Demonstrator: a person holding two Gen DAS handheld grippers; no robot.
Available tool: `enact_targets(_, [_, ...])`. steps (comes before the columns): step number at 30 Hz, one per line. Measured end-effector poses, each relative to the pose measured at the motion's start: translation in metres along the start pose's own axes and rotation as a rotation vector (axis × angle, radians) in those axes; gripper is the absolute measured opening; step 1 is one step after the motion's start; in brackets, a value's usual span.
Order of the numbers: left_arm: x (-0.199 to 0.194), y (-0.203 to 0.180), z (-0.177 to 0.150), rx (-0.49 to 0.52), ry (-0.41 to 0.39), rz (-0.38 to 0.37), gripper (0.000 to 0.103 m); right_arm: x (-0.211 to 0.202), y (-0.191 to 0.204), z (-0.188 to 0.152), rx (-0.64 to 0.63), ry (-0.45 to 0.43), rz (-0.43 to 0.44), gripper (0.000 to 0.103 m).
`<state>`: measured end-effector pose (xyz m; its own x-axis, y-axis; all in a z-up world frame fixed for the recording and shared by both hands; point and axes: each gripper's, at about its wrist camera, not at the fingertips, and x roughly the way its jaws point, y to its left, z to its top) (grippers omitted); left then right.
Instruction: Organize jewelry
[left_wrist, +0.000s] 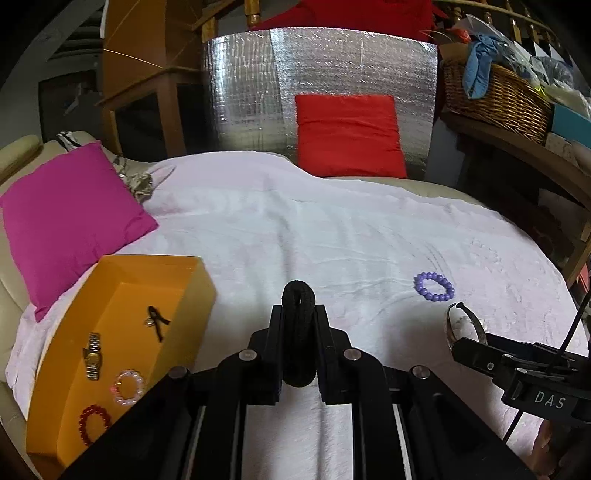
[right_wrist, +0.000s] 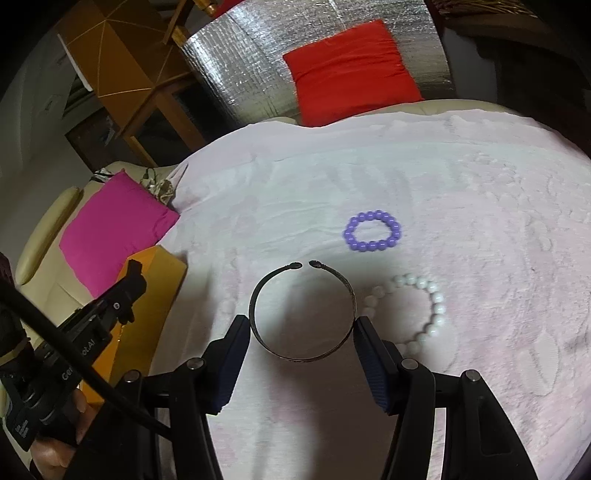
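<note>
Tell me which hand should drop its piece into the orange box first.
Left. The left tool, shut on a black hair tie, sits right beside the orange box. The right tool, shut on the metal cuff bangle, is farther away, with the left tool between it and the box.

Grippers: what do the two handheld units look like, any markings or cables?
Both are black linkage frames with silver pivot pins. The right gripper has dark blue textured pads and white "DAS" lettering; the left gripper has black fingers, partly readable white lettering on its side and a black cable.
</note>
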<state>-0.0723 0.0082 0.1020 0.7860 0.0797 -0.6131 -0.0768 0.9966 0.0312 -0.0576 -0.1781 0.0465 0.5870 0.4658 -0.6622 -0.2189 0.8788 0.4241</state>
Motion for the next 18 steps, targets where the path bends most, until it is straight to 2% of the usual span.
enact_targets(18, [-0.032,0.039,-0.003,-0.061,-0.070,0.068,0.015,-0.003,0.043,-0.009,-0.090,0.000,-0.002,0.061])
